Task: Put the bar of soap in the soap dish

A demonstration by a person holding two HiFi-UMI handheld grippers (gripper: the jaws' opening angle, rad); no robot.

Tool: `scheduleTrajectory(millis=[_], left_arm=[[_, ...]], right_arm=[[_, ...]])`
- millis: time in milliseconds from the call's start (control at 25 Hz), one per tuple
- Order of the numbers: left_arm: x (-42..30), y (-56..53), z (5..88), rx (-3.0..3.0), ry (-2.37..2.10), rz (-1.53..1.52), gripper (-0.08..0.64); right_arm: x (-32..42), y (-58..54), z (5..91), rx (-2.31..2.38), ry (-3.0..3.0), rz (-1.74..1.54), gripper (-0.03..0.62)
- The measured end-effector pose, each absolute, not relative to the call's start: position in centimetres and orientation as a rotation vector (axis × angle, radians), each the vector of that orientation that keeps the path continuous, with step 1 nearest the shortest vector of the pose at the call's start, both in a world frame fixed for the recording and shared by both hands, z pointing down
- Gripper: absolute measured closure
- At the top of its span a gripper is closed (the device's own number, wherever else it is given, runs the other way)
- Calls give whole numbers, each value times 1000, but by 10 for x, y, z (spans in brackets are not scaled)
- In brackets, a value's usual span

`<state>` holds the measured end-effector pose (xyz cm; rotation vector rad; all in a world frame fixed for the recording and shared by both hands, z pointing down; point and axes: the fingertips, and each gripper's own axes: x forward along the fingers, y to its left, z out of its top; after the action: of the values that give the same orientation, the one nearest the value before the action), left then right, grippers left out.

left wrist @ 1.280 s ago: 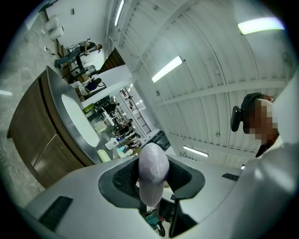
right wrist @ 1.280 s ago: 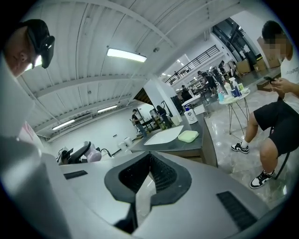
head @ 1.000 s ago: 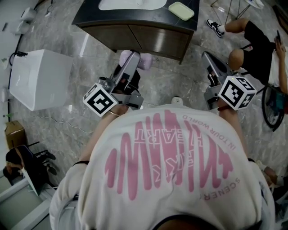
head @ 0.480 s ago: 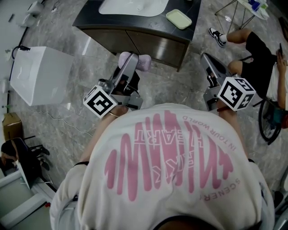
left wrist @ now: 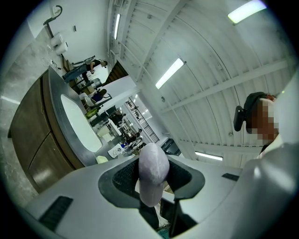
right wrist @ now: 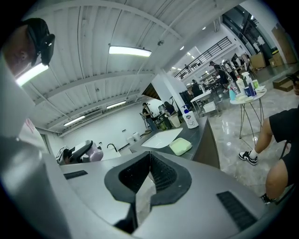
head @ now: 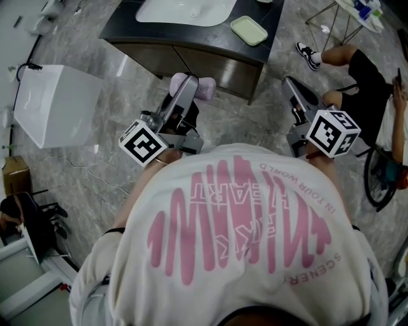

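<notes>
The vanity counter (head: 124,28) sits a little lower and closer in the head view than it did a second ago, and the soap dish (head: 248,30) has slid down from the top edge with it. The person is closing in on the counter, with both tools carried ahead in the same pose.

The left gripper (head: 189,85) is clamped on the bar of soap (head: 205,88). In the left gripper view the lavender bar stands on edge between the two dark pads, which press on both of its sides. The right gripper (head: 291,85) carries nothing, and its jaws are drawn together until the tips meet.

The pale green dish lies empty at the right end of the counter, just beside the white basin (head: 185,9) and near the front right corner. The soap hangs over the floor, well short of the counter's front edge.

I judge the pick-up done and the carry under way. What is left is to reach the counter, bring the bar over the dish, lower it in and let go.
</notes>
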<state>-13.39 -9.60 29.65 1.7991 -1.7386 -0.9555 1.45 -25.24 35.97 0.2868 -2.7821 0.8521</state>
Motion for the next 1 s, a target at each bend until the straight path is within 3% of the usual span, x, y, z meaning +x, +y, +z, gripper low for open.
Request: scheduleTrajectory(millis=[1000], left_arm=[[-150, -130, 307, 1809, -1678, -928, 400]], right_arm=[[13, -277, 372, 380, -2736, 886, 575]])
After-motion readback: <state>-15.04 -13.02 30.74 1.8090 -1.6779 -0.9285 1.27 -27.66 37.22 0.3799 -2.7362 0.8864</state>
